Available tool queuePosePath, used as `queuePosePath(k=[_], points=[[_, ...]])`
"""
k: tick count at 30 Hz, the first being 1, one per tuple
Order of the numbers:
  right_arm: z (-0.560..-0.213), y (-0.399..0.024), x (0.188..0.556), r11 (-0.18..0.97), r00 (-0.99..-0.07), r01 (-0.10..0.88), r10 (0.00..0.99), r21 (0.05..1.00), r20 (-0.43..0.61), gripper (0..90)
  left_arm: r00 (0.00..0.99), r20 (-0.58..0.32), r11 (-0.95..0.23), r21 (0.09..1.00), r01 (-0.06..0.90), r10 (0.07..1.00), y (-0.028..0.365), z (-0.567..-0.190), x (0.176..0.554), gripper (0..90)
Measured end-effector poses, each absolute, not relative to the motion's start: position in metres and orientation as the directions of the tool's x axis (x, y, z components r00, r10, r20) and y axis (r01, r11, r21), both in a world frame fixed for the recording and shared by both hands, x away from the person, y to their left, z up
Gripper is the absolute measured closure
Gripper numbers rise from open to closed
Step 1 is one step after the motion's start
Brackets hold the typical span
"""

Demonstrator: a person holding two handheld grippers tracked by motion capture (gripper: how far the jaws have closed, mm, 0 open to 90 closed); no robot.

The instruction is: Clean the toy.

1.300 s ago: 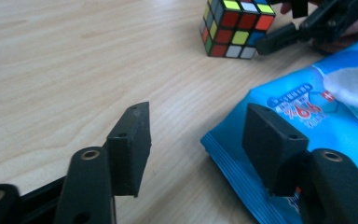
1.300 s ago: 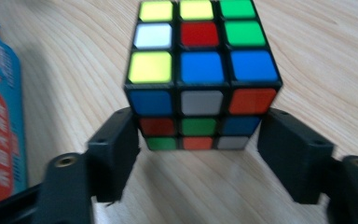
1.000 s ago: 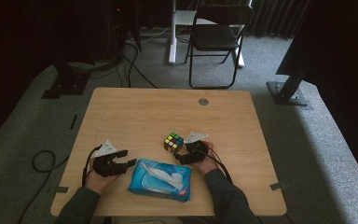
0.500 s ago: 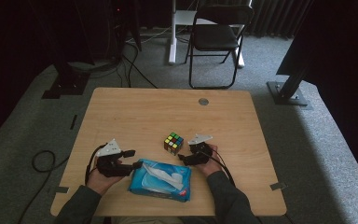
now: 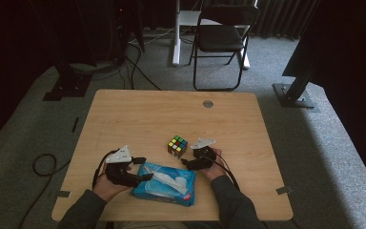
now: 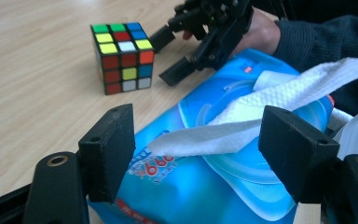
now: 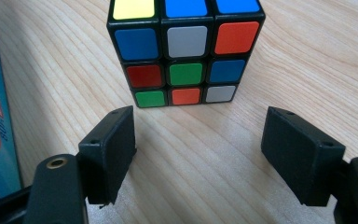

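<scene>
We get ready to pull a wipe

Our left gripper (image 6: 196, 154) has just been opening its fingers around the white wipe (image 6: 261, 109) on the blue pack (image 5: 164, 183), low middle; next, pinch it. Our right gripper (image 7: 198, 156) waits, fingers spread, by the cube (image 7: 186, 51).

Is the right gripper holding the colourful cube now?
No, the right gripper stands open on the table, and the cube sits apart, ahead of its jaws.

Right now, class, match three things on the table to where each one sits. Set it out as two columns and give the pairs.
Things:
1. puzzle cube
2. wet-wipe pack
3. white wipe

Places:
A. sticking out of the pack's open flap
B. just ahead of the right tool, clear of its open jaws
C. at the table's near edge, between the two hands

Pairs: 1-B, 2-C, 3-A
</scene>
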State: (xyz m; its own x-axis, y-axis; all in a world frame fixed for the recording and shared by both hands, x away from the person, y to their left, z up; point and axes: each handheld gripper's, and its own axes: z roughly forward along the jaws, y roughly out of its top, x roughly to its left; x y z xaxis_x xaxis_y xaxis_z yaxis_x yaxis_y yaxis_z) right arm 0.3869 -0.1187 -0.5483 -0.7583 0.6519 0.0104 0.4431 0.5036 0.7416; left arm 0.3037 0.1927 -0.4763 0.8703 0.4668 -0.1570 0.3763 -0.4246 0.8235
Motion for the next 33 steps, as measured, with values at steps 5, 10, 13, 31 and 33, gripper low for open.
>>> queuePosePath(k=[5, 10, 13, 31, 33], points=[[-0.548, -0.118, 0.387, 0.503, -0.757, 0.444, 0.653, 0.741, 0.01, 26.0, 0.873, -0.174, -0.429, 0.817, 0.386, 0.455, 0.185, -0.484, 0.306, 27.0], [-0.548, -0.118, 0.386, 0.507, -0.757, 0.442, 0.654, 0.74, 0.004, 25.9, 0.884, -0.168, -0.445, 0.813, 0.375, 0.437, 0.178, -0.488, 0.305, 27.5], [-0.548, -0.118, 0.386, 0.507, -0.757, 0.442, 0.653, 0.74, 0.005, 25.9, 0.887, -0.159, -0.454, 0.812, 0.367, 0.433, 0.175, -0.488, 0.304, 33.6], [-0.548, -0.118, 0.386, 0.507, -0.757, 0.442, 0.654, 0.74, 0.005, 25.9, 0.893, -0.168, -0.449, 0.816, 0.364, 0.417, 0.17, -0.484, 0.298, 88.3], [-0.548, -0.118, 0.386, 0.507, -0.757, 0.442, 0.654, 0.74, 0.005, 25.9, 0.891, -0.176, -0.441, 0.818, 0.369, 0.418, 0.171, -0.484, 0.299, 88.5]])
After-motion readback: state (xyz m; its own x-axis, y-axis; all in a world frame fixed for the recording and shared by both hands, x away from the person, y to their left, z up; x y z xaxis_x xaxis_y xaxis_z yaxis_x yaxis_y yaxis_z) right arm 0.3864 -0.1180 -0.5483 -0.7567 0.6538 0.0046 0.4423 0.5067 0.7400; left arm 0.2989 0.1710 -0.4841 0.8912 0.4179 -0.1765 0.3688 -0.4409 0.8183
